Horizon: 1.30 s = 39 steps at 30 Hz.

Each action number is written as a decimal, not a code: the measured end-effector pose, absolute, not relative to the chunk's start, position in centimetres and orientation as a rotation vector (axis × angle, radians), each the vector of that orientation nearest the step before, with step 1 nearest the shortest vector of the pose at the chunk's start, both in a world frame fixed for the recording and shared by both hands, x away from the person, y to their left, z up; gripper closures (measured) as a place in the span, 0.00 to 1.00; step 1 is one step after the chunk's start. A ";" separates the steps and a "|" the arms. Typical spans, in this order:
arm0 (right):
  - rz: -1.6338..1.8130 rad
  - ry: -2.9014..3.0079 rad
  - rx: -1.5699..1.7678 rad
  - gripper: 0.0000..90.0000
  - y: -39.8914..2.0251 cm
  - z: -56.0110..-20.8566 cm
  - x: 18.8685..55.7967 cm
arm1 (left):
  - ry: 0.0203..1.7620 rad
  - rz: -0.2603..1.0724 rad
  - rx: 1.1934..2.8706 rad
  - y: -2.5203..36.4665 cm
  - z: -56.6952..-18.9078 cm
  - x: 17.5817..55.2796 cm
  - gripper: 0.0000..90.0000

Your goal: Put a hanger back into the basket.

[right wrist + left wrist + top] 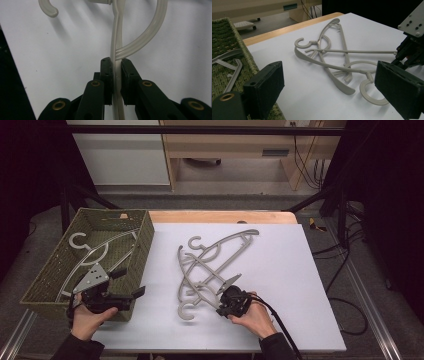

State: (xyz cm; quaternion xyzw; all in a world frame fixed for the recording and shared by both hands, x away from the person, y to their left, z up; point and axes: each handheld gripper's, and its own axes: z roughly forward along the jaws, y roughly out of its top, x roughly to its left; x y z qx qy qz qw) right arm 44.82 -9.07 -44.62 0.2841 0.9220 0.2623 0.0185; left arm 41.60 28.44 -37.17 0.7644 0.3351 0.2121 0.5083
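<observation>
Several grey plastic hangers [210,262] lie tangled on the white table top [280,270]. My right gripper [221,304] is at the near end of the pile. In the right gripper view it [116,72] is shut on the thin arm of one hanger [117,37], which runs up between the pads. My left gripper [131,282] hovers at the near right corner of the woven basket [146,232], jaws wide open and empty. In the left gripper view the pile of hangers [329,58] lies ahead of the open gripper [332,87], with the right gripper [409,52] at its far right.
One more grey hanger [92,251] lies inside the green woven basket, whose wall [227,32] is at the left in the left gripper view. The basket overhangs the table's left edge. Bare white surface stretches right of the pile. A cable trails from the right gripper.
</observation>
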 end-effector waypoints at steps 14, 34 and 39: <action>0.915 2.839 0.896 0.91 -11.1 -42.4 44.5 | 0.796 0.525 1.843 28.5 -36.9 41.4 0.10; 1.075 2.884 0.730 0.91 -13.6 -38.9 43.6 | 0.684 0.518 1.975 26.1 -36.9 41.0 0.09; 1.100 2.897 0.690 0.91 -13.8 -38.6 43.4 | 0.629 0.523 2.066 24.8 -37.3 40.9 0.08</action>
